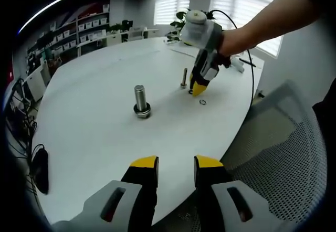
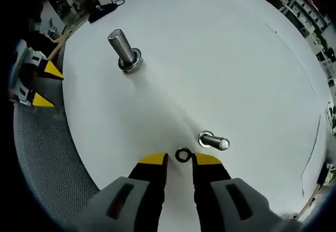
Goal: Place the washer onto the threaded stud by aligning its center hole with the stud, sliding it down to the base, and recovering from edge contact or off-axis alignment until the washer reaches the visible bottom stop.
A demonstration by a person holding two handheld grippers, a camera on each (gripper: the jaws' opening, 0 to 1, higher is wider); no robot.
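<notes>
Closing in on a washer (image 2: 182, 155) lying on the bench (image 2: 220, 59).
Right hand-held gripper (image 2: 179, 160) open, empty, washer just ahead; thin, stiff, likely slippery, so pinch its rim.

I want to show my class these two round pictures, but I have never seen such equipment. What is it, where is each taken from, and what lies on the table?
A person holds a two-fingered gripper in each hand; each carries a camera looking along its yellow-tipped fingers. The left gripper waits open near the edge of the white table. Its view shows the right gripper reaching down. The right gripper view shows its open fingers on either side of a small washer, not yet held. On the table stand a large threaded stud and a smaller bolt.
</notes>
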